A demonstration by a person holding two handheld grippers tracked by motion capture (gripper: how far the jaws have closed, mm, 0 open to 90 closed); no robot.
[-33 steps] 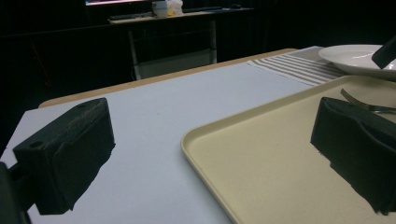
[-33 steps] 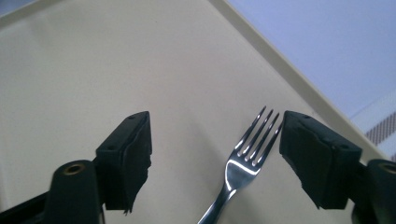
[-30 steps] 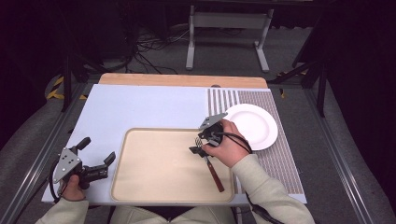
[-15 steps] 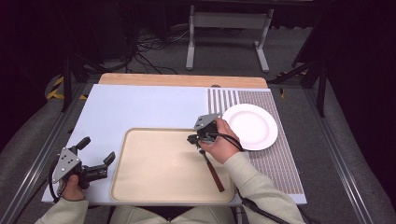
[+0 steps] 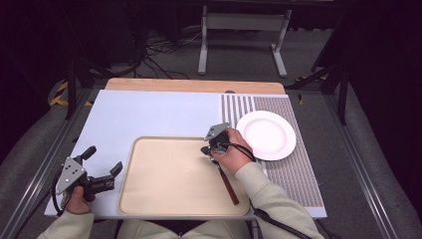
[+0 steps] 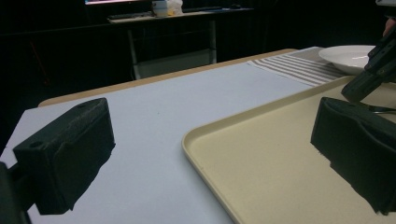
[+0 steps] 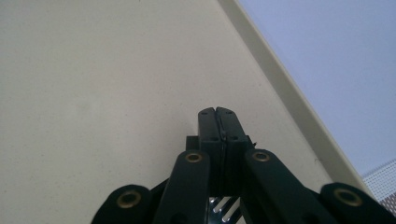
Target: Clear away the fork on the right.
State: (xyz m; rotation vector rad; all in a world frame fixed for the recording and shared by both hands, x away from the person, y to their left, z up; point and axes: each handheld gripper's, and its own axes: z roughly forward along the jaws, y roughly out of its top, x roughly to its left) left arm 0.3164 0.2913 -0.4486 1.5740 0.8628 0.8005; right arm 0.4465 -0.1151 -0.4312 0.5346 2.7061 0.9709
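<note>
A fork lies on the right part of the beige tray (image 5: 164,179), its brown handle (image 5: 229,186) pointing toward the person. Its tines (image 7: 223,206) show under the base of my right gripper's jaws. My right gripper (image 5: 206,149) (image 7: 217,112) is shut, its jaws pressed flat together low over the tray (image 7: 93,93), with nothing visible between them. My left gripper (image 5: 104,159) (image 6: 210,154) is open and holds nothing, hovering over the blue mat by the tray's left rim (image 6: 201,140). The left gripper view also catches the right gripper (image 6: 373,74) at its right edge.
A white plate (image 5: 265,134) (image 6: 350,56) sits on the striped mat (image 5: 293,169) right of the tray. The blue mat (image 5: 149,117) stretches behind and left of the tray. A wooden strip (image 5: 194,85) runs along the table's far edge.
My right gripper has shifted a little left and away over the fork's head. The fork's handle and the left gripper have stayed put.
</note>
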